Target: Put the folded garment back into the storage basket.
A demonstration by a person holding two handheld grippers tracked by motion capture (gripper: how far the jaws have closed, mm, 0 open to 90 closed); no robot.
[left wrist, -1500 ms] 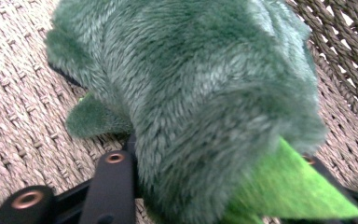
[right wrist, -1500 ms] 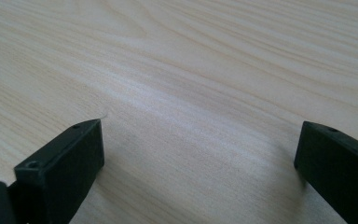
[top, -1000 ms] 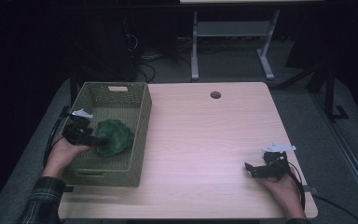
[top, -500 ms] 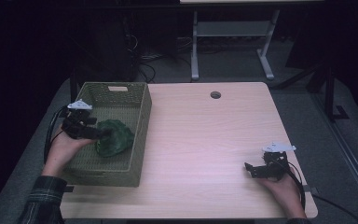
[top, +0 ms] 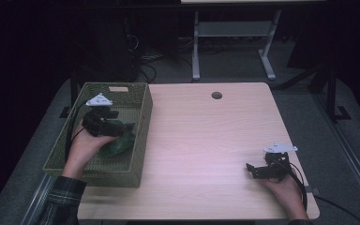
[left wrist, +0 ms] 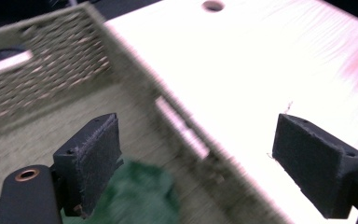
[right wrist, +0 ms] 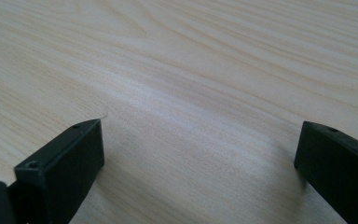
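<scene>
Risen, left gripper [left wrist: 205, 154] (jaws apart) above green cloth [left wrist: 140, 193].

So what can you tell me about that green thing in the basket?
The green cloth looks like soft, dark green fabric, crumpled into a loose heap. It lies on the floor of the woven basket, toward its right wall. The left hand-held gripper is just above it with jaws open, not clamping it; the left gripper view shows the cloth below the jaws.

Pale wooden table [top: 206, 140] with cable hole [top: 216, 95], grey carpet floor [top: 304, 108], metal stand [top: 229, 33] behind, dark room.
</scene>
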